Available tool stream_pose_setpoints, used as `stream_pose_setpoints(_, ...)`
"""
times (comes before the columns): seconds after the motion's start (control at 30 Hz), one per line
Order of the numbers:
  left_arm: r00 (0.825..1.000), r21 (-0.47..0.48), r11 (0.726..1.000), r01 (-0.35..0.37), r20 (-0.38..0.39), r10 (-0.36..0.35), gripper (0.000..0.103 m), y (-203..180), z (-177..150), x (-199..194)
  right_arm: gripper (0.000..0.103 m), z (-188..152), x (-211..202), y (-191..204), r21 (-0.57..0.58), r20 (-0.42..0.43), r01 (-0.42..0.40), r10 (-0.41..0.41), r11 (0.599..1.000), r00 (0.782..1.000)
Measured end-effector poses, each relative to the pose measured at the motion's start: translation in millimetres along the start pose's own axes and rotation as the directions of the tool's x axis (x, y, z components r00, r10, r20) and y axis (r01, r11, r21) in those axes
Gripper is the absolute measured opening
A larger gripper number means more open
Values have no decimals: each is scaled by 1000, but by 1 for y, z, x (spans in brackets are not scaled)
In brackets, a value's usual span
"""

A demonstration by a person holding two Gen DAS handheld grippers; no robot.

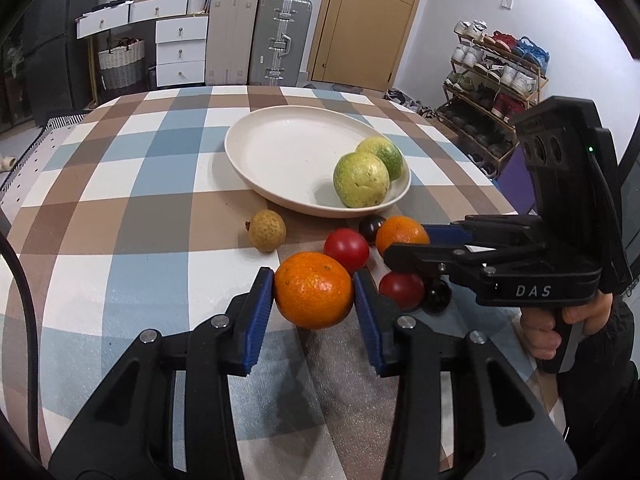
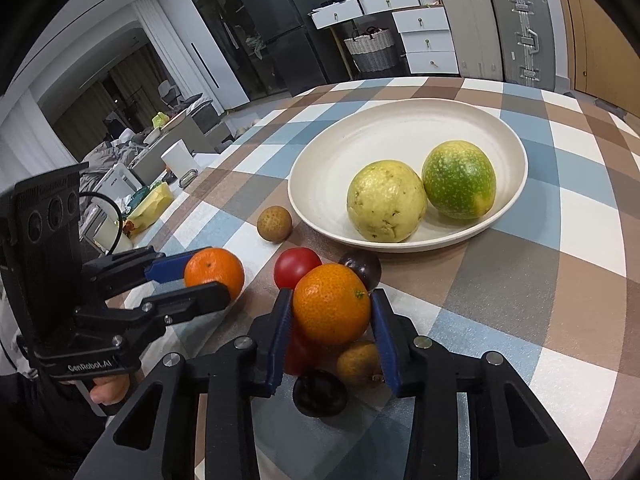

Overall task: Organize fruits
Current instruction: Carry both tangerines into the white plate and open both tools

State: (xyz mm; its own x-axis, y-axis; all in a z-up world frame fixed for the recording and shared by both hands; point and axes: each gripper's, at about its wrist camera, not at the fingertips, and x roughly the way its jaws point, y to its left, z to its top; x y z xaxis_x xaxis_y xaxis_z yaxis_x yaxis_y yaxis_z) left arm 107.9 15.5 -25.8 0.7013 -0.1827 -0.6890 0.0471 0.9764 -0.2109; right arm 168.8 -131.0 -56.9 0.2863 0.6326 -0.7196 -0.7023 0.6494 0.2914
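Note:
My left gripper (image 1: 314, 296) is shut on an orange tangerine (image 1: 313, 289), held just above the checked tablecloth. My right gripper (image 2: 330, 326) is shut on a second tangerine (image 2: 331, 303); it also shows in the left wrist view (image 1: 402, 234). A white plate (image 1: 280, 152) holds two green-yellow passion fruits (image 1: 361, 179). Loose on the cloth near the plate lie red tomatoes (image 1: 346, 249), dark plums (image 1: 371, 227) and a tan longan (image 1: 267, 229). In the right wrist view another longan (image 2: 357, 362) and a plum (image 2: 319, 392) lie under my fingers.
The table edge curves away at the right, with a shoe rack (image 1: 496, 76) beyond. Suitcases (image 1: 278, 40), drawers (image 1: 180, 50) and a door (image 1: 368, 20) stand behind the table. Boxes and clutter lie off the table's left side (image 2: 152, 200).

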Motion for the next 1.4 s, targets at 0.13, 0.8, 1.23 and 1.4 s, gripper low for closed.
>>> stream_pose_setpoints(0.13, 1000, 3, 1000, -8, 20, 8, 38, 0, 5, -2, 39, 1, -3, 1, -5, 14, -5, 5, 1000, 1000)
stream_pose_setpoints(0.8, 993, -9, 999, -54, 105, 55, 38, 7, 43, -7, 39, 24, -50, 6, 32, 196, 63, -68, 997, 978)
stream_pose_setpoints(1.23, 987, 3, 998, -63, 149, 62, 38, 7, 73, 7, 39, 47, -65, -7, 119, 250, 131, -157, 984, 955)
stream_pose_setpoints(1.4, 987, 9, 997, -71, 148, 69, 38, 5, 84, 25, 39, 57, -60, -13, 140, 248, 144, -176, 980, 953)
